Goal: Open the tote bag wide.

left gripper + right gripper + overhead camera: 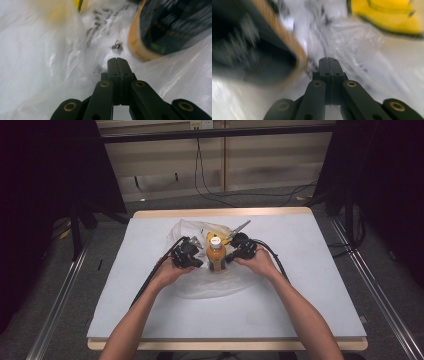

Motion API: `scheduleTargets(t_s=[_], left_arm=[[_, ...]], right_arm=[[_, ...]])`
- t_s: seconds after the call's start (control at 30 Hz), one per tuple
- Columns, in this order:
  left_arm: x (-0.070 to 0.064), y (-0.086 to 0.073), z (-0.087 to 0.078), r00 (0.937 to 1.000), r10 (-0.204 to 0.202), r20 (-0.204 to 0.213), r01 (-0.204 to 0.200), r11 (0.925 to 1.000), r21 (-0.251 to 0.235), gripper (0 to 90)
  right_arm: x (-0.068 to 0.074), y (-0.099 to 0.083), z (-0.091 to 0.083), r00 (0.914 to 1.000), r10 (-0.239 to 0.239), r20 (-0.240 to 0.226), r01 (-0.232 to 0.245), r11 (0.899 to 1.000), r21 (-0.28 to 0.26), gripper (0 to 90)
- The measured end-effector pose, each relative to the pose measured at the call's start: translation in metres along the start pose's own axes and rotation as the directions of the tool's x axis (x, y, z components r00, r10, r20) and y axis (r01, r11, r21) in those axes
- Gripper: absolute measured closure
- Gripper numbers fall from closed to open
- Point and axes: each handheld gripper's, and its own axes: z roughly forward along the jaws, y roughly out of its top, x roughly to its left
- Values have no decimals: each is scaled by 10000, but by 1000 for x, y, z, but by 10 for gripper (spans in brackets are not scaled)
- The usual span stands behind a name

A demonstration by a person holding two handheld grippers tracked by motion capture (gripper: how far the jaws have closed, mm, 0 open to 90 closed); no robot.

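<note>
Jaws of the left gripper (116, 60) and right gripper (328, 59) are pressed fully together, each pinching the clear plastic bag (186, 232). Between the 2 grippers stands an upright orange juice bottle (215, 254), inside the bag, mid-table (310, 285).

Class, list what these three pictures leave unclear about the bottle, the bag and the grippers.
- Bottle label: blurred in both gripper views, too small in the high view.
- Bag print: smeared in the left gripper view.
- Whether the shut jaws pinch film: hidden between them.
- Yellow thing: cut off by the top edge of the right gripper view.
</note>
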Motion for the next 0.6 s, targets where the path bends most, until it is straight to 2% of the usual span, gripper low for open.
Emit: scheduleTargets(t_s=[0.03,0.07,0.1,0.13,0.17,0.23,0.27,0.3,0.33,0.43,0.47,0.5,0.53,0.57,0.6], left_arm=[[3,-1,-1,9998,200,51,-202,9994,298,900],[2,-4,0,10000,-39,-86,42,9997,254,900],[2,-6,0,9999,-24,-111,28,9990,444,900],[4,-8,0,9998,185,-58,-181,9974,691,900],[3,-11,0,9998,-173,-30,174,9988,459,900],[5,-16,-2,9995,-312,2,312,9989,343,900],[5,-18,-3,9994,-335,73,333,9992,240,900],[7,-19,-5,9999,-108,128,102,9990,446,900],[6,-21,-5,9993,-358,114,355,9991,240,900],[6,-22,-6,9986,-494,210,490,9987,155,900],[5,-23,-5,9978,-618,259,618,9981,23,900],[5,-22,-6,9978,-547,361,552,9984,-128,900],[7,-21,-8,9972,-462,584,480,9984,-291,900],[5,-18,-7,9952,-679,705,725,9953,-646,900],[3,-14,-8,9962,-586,642,634,9952,-746,900]], right_arm=[[0,-4,0,9999,-81,-63,81,9999,101,900],[-1,-7,-3,9999,-20,-171,22,9999,124,900],[-1,-10,-6,9999,-70,-143,73,9998,188,900],[0,-12,-9,9998,-195,-54,196,9992,348,900],[0,-14,-12,9996,-280,-35,282,9984,495,900],[2,-19,-18,9983,-586,-28,586,9952,785,900],[6,-25,-23,9981,-561,-241,583,9925,1077,900],[6,-25,-23,9981,-561,-241,583,9925,1077,900],[9,-27,-25,9973,-662,-320,696,9906,1179,900],[19,-34,-31,9931,-994,-619,1079,9824,1526,900],[23,-37,-32,9915,-1150,-614,1233,9801,1557,900],[25,-38,-33,9887,-1321,-707,1419,9771,1585,900],[29,-39,-35,9892,-1317,-648,1410,9754,1693,900],[31,-40,-35,9882,-1422,-568,1499,9737,1713,900],[33,-40,-35,9885,-1397,-582,1478,9739,1725,900]])
